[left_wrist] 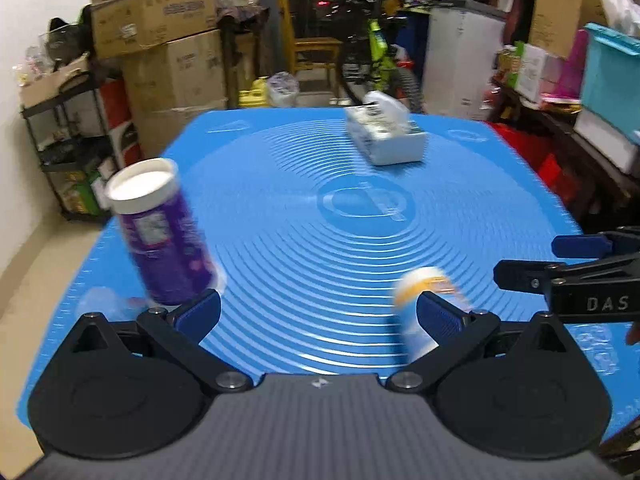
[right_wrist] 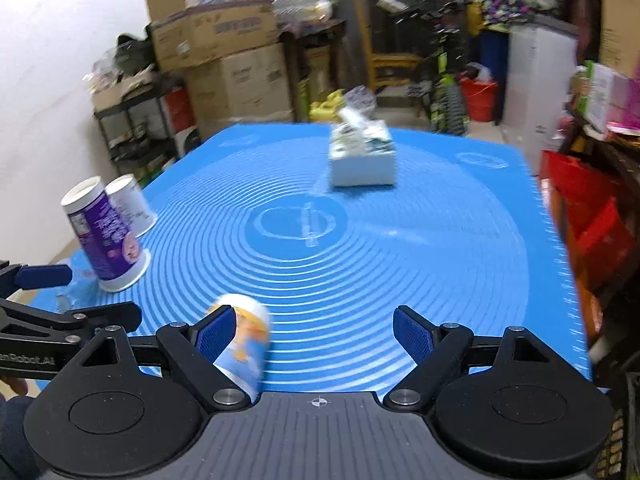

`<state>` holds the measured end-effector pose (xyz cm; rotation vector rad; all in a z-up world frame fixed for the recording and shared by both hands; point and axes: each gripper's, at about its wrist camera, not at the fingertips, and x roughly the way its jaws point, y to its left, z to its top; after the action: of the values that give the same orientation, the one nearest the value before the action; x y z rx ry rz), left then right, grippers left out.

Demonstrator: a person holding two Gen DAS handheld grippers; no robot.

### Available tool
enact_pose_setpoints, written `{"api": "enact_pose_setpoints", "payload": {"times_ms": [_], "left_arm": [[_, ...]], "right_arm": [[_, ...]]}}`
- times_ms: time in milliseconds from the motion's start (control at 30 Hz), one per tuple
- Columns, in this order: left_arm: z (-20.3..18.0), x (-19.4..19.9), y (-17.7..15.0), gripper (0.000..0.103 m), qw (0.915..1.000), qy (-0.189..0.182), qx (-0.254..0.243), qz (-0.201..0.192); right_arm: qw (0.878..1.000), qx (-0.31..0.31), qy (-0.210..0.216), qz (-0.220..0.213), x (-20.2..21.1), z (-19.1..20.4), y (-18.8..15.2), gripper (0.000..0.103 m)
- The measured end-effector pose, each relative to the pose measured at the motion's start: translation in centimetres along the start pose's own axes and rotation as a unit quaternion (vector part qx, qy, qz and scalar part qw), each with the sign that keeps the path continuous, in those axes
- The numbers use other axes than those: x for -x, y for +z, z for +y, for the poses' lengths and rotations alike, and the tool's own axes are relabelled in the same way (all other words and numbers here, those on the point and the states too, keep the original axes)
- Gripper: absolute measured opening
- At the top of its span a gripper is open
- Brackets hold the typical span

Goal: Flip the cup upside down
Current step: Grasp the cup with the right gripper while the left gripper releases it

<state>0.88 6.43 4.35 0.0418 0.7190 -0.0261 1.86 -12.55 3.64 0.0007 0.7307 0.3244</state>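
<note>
i had both claws spread wide, holding nothing — left gripper (left_wrist: 318, 312), right gripper (right_wrist: 314, 330) — the orange-and-blue paper cup (right_wrist: 244, 344) lay between them on the blue mat (right_wrist: 360, 248).

I'm working in a home storeroom/garage-type space: stacked cardboard boxes (left_wrist: 160, 20) along the wall, metal shelf rack (left_wrist: 68, 152) w/ odds & ends, a bicycle (left_wrist: 380, 52), wooden chair (left_wrist: 312, 48), red bucket (right_wrist: 478, 100), junk piled around my blue-matted bench (left_wrist: 460, 200).
</note>
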Motion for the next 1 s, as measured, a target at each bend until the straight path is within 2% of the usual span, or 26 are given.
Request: {"api": "enact_pose_setpoints", "payload": {"times_ms": [167, 267, 433, 500, 533, 567, 600, 700, 767, 833, 900, 1000], "left_arm": [[2.0, -1.4, -0.6, 0.103, 0.9996, 0.015, 0.006, 0.022], [2.5, -2.1, -1.2, 0.103, 0.9993, 0.018, 0.004, 0.031], [2.7, -3.1, -1.7, 0.103, 0.9989, 0.015, 0.008, 0.044], [2.7, -3.2, -1.7, 0.103, 0.9988, 0.013, 0.009, 0.046], [2.6, -3.3, -1.7, 0.103, 0.9988, 0.011, 0.009, 0.046], [2.6, -3.3, -1.7, 0.103, 0.9988, 0.01, 0.009, 0.047], [2.5, -3.3, -1.7, 0.103, 0.9988, 0.008, 0.009, 0.047], [2.2, -3.5, -1.6, 0.103, 0.9988, 0.004, 0.01, 0.048], [2.1, -3.5, -1.5, 0.103, 0.9989, 0.003, 0.013, 0.046], [2.0, -3.5, -1.5, 0.103, 0.9989, 0.001, 0.016, 0.043], [1.8, -3.6, -1.5, 0.103, 0.9989, 0.0, 0.017, 0.043], [1.4, -3.7, -1.4, 0.103, 0.9988, -0.003, 0.021, 0.045]], "right_arm": [[0.998, 0.002, 0.032, 0.057, -3.1, 2.2, 1.6, 0.087], [0.995, 0.003, 0.038, 0.095, -5.1, 2.7, 2.2, 0.087], [0.984, -0.006, 0.045, 0.171, -8.6, 2.9, 2.9, 0.086], [0.981, -0.006, 0.042, 0.192, -9.7, 2.9, 2.8, 0.075], [0.979, -0.013, 0.055, 0.198, -9.9, 2.8, 2.7, 0.071], [0.977, -0.019, 0.066, 0.201, -9.9, 2.6, 2.6, 0.062], [0.976, -0.022, 0.077, 0.201, -9.8, 2.6, 2.6, 0.062], [0.984, 0.007, 0.061, 0.166, -8.8, 3.1, 2.6, 0.061], [0.991, 0.007, 0.042, 0.124, -7.6, 2.6, 2.4, 0.061], [0.998, 0.022, 0.005, 0.067, -6.2, 2.3, 2.2, 0.061], [0.999, 0.034, -0.032, 0.002, -5.1, 1.9, 1.7, 0.061], [0.993, 0.046, -0.072, -0.083, -4.3, 0.9, 0.1, 0.061]]}}
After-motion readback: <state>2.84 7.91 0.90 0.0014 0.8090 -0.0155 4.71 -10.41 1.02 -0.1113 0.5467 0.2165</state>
